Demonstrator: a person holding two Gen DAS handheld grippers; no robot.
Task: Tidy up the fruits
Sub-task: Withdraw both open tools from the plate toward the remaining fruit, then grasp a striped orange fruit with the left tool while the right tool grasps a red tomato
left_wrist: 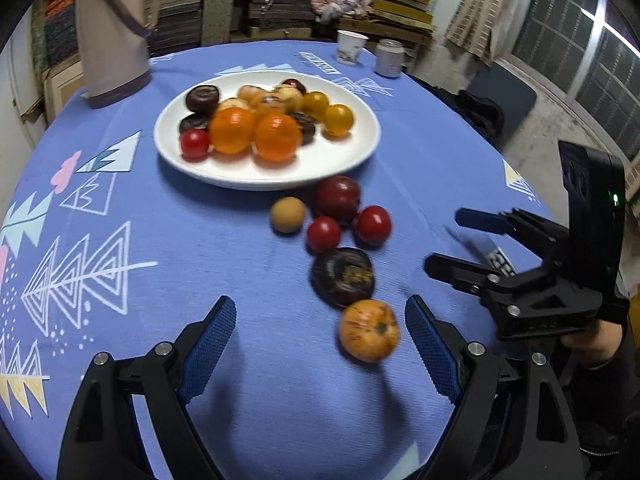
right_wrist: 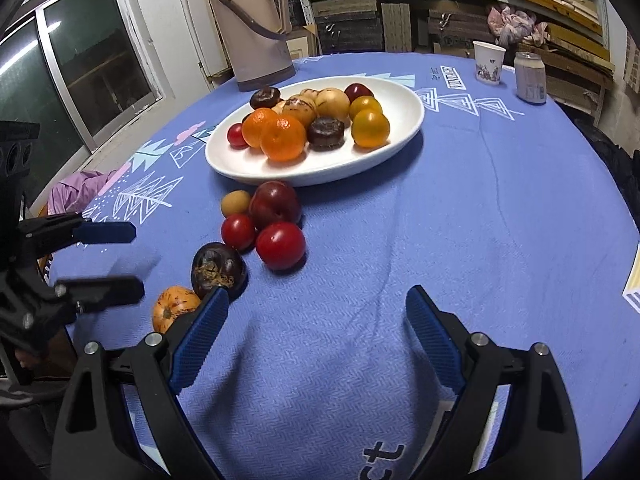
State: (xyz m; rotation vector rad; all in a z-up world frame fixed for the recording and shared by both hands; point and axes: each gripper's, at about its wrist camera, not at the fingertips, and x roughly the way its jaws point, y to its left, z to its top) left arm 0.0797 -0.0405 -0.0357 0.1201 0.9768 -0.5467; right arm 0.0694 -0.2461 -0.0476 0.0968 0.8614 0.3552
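Both tools spread wide and empty over blue-clothed desk (right_wrist: 500, 208): left tool (left_wrist: 320, 320) just beside orange fruit (left_wrist: 369, 330), right tool (right_wrist: 318, 312) near dark mangosteen (right_wrist: 218, 270); six loose fruits strung below white plate (left_wrist: 360, 148) heaped with fruit.

Right gripper (right_wrist: 318, 308) w/ jaws wide, nothing btwn, over blue tablecloth (right_wrist: 500, 220); left gripper (right_wrist: 138, 260) also open at left, near orange fruit (right_wrist: 172, 312) & dark mangosteen (right_wrist: 218, 270); white plate (right_wrist: 400, 140) of fruit behind, thermos (right_wrist: 254, 28) beyond.
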